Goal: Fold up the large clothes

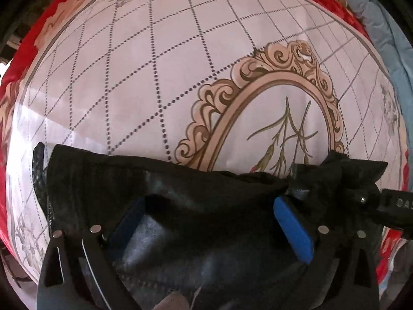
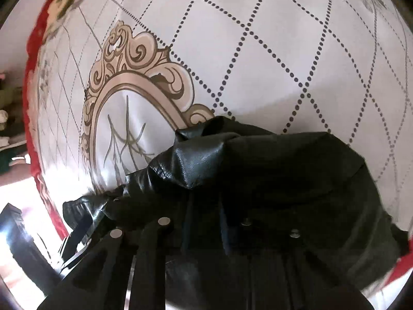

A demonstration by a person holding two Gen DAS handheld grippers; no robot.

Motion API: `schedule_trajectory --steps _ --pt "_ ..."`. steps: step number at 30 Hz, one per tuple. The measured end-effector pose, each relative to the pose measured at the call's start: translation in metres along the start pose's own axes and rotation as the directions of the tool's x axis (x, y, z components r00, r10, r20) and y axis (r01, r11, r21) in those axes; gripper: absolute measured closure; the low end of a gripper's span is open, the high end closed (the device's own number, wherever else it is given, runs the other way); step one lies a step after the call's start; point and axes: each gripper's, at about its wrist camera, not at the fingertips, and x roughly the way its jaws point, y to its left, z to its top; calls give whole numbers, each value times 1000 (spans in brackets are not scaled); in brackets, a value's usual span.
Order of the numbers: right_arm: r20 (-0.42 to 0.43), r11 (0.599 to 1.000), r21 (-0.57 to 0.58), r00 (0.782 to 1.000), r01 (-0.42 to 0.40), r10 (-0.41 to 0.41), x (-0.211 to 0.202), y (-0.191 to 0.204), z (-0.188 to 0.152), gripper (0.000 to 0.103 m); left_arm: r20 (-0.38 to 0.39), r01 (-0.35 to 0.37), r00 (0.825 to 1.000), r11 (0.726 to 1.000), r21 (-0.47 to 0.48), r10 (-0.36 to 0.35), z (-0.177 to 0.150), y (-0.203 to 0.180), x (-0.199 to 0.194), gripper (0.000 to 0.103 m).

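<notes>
While the black jacket (image 1: 196, 206) lay beside the bedsheet's oval frame print (image 1: 258, 108), the left gripper (image 1: 214, 222) stood wide apart — best re-gripped squarely; the right gripper (image 2: 206, 232) was buried in leather — state unreadable.

We look steeply down from both wrist cameras, each close above the black jacket (image 1: 180, 193) on the white patterned bedspread (image 1: 155, 77), and both views share its ornate beige oval frame (image 2: 124, 82).

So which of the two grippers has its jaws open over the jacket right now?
The left gripper: its blue pads stand wide apart above the black leather garment. The right gripper is pinched into bunched leather.
</notes>
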Motion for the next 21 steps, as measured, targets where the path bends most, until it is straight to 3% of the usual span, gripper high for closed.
schedule_trajectory --steps 3,8,13,15,17,21 --pt "23 998 -57 1000 1 1 -23 10 -14 83 30 -9 1000 1000 4 9 -7 12 -21 0" --pt "32 984 -155 995 -84 90 -41 41 -54 83 36 -83 996 996 8 83 -27 37 -37 0" --pt "1 980 -177 996 89 -90 30 58 -43 87 -14 -105 994 994 -23 105 -42 49 -19 0" --pt "-21 976 -171 990 136 -142 32 67 -40 87 -13 -109 994 994 -28 108 -43 52 -17 0" --pt "-44 966 -195 983 168 -179 38 73 -36 87 -15 -102 995 994 -32 102 -44 52 -15 0" --pt "-108 976 -165 981 140 -159 42 72 -25 87 2 -102 995 995 -11 102 -43 44 -18 0"
